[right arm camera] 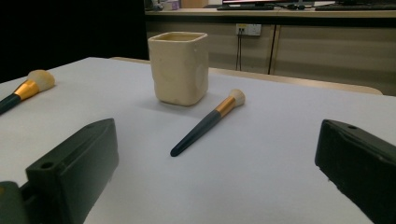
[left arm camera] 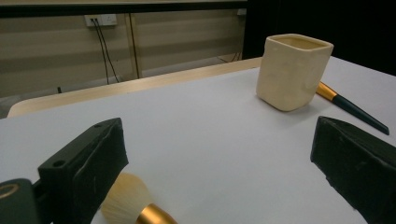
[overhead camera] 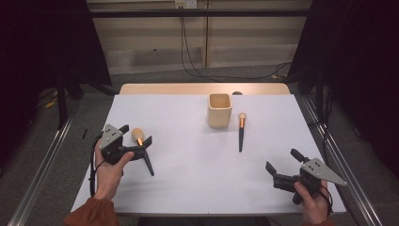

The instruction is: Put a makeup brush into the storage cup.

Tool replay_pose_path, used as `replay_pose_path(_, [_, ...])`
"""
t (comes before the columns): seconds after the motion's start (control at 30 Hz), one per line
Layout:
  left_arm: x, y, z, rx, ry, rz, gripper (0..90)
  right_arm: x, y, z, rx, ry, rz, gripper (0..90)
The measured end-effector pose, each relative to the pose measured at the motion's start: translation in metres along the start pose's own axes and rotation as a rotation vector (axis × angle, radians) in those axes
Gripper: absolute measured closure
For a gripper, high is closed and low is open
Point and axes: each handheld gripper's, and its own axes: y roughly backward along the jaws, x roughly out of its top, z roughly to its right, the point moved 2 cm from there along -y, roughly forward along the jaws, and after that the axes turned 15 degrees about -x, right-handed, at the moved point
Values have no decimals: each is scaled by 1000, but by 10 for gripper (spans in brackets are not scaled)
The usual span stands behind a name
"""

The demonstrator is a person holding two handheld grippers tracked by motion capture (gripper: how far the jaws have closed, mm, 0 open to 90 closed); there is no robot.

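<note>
Black left hand-held gripper [overhead camera: 136, 134], jaws wide apart, low over the white desk [overhead camera: 188, 179], straddling the near brush [overhead camera: 142, 149] at its head and gold ferrule. Bristle tuft [left arm camera: 125, 204] and ferrule just inside the left jaw in the left gripper view, apparently not yet clamped. Advisable for a clean pickup: centred on the ferrule or upper handle rather than the soft tuft, closed squarely, lifted level. Near brush: rounded tan tuft, gold collar, slim dark handle tapering toward the person, flat on the desk at the left. Right hand-held gripper [overhead camera: 279, 165], likewise spread open, idle at the near right corner. Second brush [overhead camera: 241, 132] of the same make, flat, tuft toward the far edge, just beside the cream square cup [overhead camera: 219, 110]. Cup upright, seemingly empty, probable destination for both brushes.
</note>
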Motion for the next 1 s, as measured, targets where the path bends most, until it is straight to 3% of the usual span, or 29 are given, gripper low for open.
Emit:
replay_pose_path(0.03, [1,-1,-1,-7,7,7,34,0,0,0,-2,-2,-1,0])
replay_pose_path(0.1, [5,-3,-3,-17,-24,7,35,0,-1,0,-3,-3,-2,0])
replay_pose_path(0.33, [15,-11,-13,-6,-13,21,38,0,-1,0,-2,-5,-1,0])
replay_pose_path(0.47, [17,-15,-20,1,28,20,28,0,0,0,5,-2,2,0])
replay_pose_path(0.63, [20,-18,-25,1,33,-23,28,-1,-1,1,2,-12,-3,0])
replay_pose_path(0.83, [20,-20,-32,64,52,-76,28,-1,-2,1,2,-13,-5,0])
replay_pose_path(1.0, [15,-23,-40,76,119,-157,28,-1,-2,1,2,-19,-6,0])
